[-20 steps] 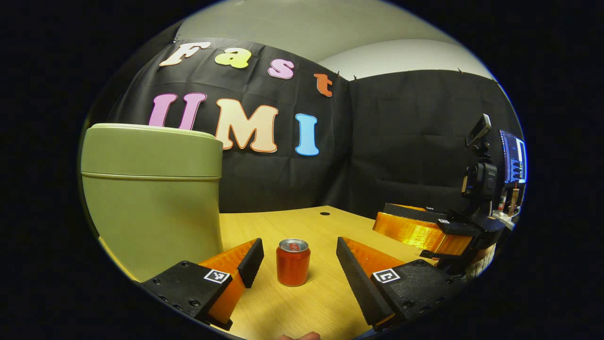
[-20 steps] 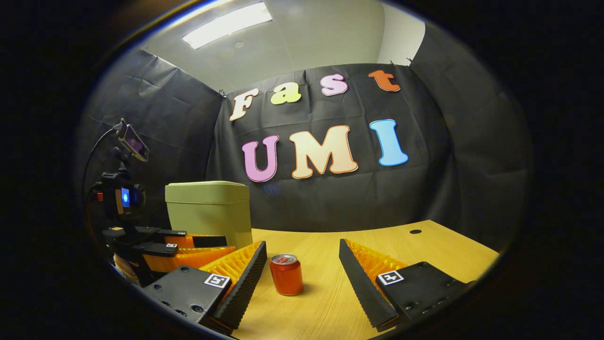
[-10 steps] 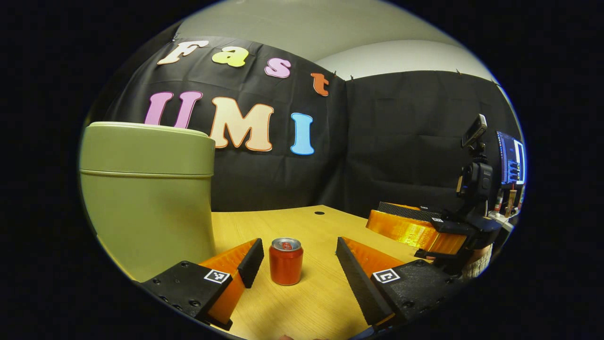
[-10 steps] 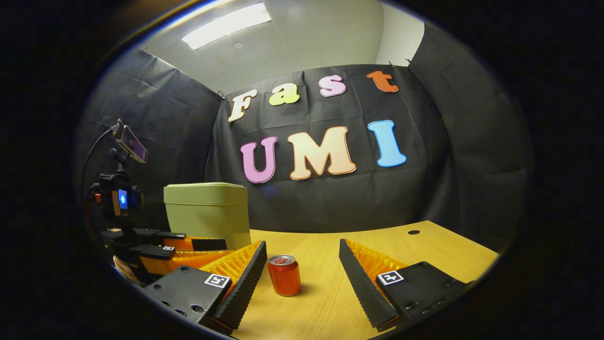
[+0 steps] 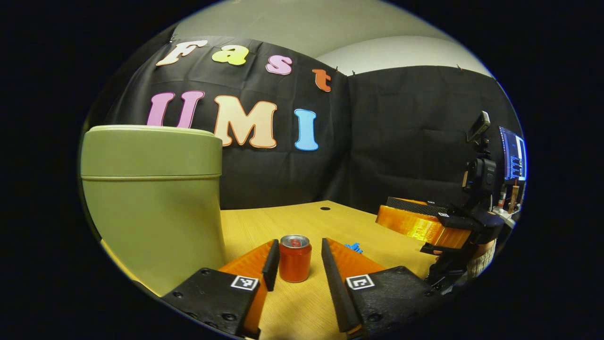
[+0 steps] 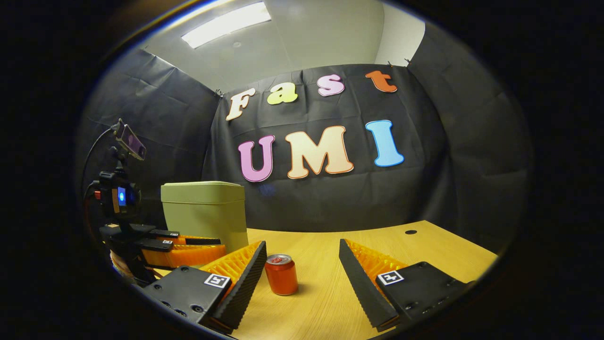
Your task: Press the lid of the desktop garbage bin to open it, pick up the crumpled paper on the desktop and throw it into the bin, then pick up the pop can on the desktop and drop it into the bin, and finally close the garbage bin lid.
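In the left gripper view, the left gripper (image 5: 298, 257) sits low over the wooden desk (image 5: 358, 226) with its two fingers drawn in close on either side of the red pop can (image 5: 295, 259). The left finger looks to be touching the can's side, while a thin gap shows between the can and the right finger, so the gripper is narrowed around the can but a firm hold cannot be confirmed. The can stands upright on the desk, its silver top and pull tab facing up. To its left, just beside the left finger, rises the pale green garbage bin (image 5: 153, 198), its lid (image 5: 151, 151) down and shut. A small blue object (image 5: 352, 246) lies on the desk behind the right finger; what it is cannot be told. Farther right, the right gripper (image 5: 415, 225) hangs above the desk, a hand partly visible beneath it.

In the right gripper view, the right gripper (image 6: 302, 269) has its fingers spread wide and holds nothing. The pop can (image 6: 281, 275) stands ahead of it, nearer its left finger, not touched. The garbage bin (image 6: 205, 212) stands behind at the left, and the left gripper (image 6: 179, 248) is in front of it.
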`<move>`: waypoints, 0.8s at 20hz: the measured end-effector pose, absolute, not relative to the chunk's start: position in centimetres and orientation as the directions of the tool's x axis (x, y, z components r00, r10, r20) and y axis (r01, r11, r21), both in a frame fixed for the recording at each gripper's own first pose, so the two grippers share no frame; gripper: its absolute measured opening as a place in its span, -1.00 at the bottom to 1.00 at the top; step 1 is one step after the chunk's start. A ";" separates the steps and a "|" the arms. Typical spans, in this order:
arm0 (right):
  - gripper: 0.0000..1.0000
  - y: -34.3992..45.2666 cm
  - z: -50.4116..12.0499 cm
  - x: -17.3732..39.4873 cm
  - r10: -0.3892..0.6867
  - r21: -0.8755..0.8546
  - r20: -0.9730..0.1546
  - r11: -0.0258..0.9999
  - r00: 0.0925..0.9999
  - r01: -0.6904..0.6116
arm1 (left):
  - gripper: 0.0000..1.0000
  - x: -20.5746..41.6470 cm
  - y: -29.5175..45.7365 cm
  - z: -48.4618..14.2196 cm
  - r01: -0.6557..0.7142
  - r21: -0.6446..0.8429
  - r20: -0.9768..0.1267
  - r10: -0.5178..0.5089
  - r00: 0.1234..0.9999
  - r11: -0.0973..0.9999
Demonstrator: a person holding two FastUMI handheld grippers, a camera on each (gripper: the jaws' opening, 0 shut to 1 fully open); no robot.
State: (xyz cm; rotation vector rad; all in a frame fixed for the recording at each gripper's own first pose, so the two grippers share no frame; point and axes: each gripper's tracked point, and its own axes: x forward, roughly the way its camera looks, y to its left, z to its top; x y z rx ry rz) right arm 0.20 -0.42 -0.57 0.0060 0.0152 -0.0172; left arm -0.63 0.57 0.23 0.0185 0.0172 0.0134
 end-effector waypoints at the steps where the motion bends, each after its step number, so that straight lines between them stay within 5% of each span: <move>1: 0.94 -0.4 -0.5 0.2 -0.016 0.007 -0.015 1.000 1.000 0.016 | -0.17 -0.8 0.6 0.5 -0.013 0.031 -0.010 0.013 1.000 0.999; 5: 0.94 -0.5 -0.5 0.2 -0.019 0.009 -0.011 1.000 1.000 0.019 | -0.71 -1.6 1.0 1.9 -0.012 0.045 0.020 0.011 1.000 0.999; 9: 0.94 -0.5 -1.2 0.5 -0.020 0.017 -0.032 1.000 0.999 0.020 | -0.97 -3.0 1.6 3.2 0.008 -0.027 -0.013 -0.009 1.000 1.000; 16: 0.94 -0.1 -2.3 0.7 -0.007 0.006 -0.066 1.000 0.998 0.007 | -1.00 -6.0 5.9 10.9 -0.134 0.123 0.061 0.127 0.990 0.983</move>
